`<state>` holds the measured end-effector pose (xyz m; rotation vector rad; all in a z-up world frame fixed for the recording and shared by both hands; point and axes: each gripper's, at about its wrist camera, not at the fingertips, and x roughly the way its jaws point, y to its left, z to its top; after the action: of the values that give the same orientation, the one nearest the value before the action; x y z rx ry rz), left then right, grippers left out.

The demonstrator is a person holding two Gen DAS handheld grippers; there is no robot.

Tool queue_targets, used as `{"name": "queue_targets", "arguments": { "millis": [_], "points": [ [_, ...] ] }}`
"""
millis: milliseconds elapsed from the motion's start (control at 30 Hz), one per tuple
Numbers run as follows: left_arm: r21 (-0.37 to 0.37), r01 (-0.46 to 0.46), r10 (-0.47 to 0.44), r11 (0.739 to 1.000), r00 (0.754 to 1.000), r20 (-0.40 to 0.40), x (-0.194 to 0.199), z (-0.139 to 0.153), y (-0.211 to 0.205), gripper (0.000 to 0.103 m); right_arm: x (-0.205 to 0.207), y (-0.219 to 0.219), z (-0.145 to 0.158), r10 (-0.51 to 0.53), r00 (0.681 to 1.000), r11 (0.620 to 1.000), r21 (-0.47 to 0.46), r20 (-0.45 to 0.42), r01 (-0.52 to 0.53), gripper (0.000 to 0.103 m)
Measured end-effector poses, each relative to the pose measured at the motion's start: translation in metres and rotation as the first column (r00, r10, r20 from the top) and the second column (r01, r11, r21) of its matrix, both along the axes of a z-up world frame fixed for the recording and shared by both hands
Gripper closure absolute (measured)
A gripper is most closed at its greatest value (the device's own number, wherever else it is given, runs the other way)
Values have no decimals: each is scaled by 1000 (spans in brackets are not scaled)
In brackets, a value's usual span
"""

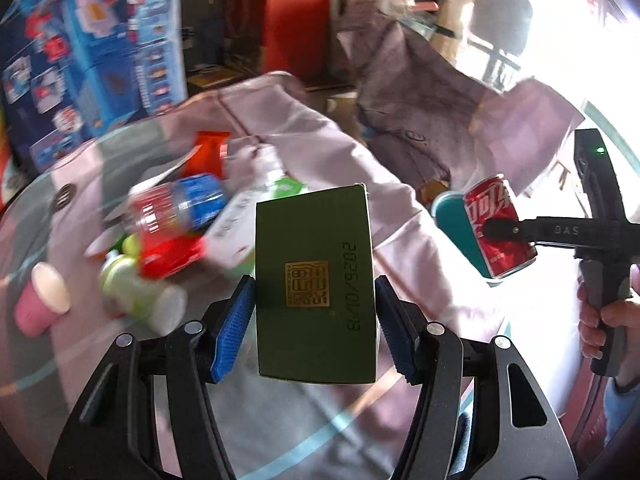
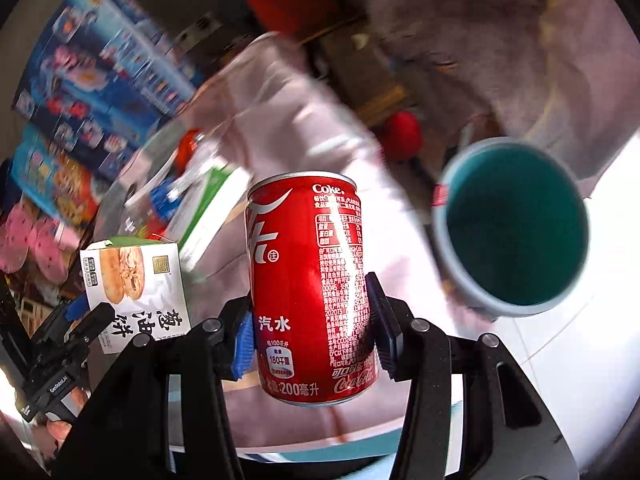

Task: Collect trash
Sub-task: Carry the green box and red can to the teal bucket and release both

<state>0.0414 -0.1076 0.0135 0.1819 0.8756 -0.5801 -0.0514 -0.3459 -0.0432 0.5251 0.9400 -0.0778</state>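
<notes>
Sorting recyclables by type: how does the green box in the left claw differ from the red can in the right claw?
The green box is flat-sided cardboard; the red can is a round metal cylinder. The box is green with a gold seal and a food photo; the can is red with white lettering. Both are clamped between blue pads and lifted off the table.

Blown-out window glare, motion-blurred background

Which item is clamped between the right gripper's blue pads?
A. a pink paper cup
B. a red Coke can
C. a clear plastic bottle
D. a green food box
B: in the right wrist view the right gripper has its pads pressed on both sides of the red Coke can, lifted off the table, while the green box sits in the left gripper.
</notes>
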Motion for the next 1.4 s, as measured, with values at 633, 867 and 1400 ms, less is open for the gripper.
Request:
{"name": "queue_targets", "arguments": {
  "millis": [633,867,1400],
  "points": [
    [-23,303,-303,953,944,-129,45,-25,-255,41,-24,-179,-40,-268,960,963,-20,-82,267,57],
    [38,361,-343,932,909,-238,54,-91,-328,39,-17,-217,-73,-292,939,956,-19,-183,293,57],
    [62,310,-286,949,925,-250,66,-110,-312,20,-1,-222,-110,-248,927,967,-12,-282,256,56]
  ]
}}
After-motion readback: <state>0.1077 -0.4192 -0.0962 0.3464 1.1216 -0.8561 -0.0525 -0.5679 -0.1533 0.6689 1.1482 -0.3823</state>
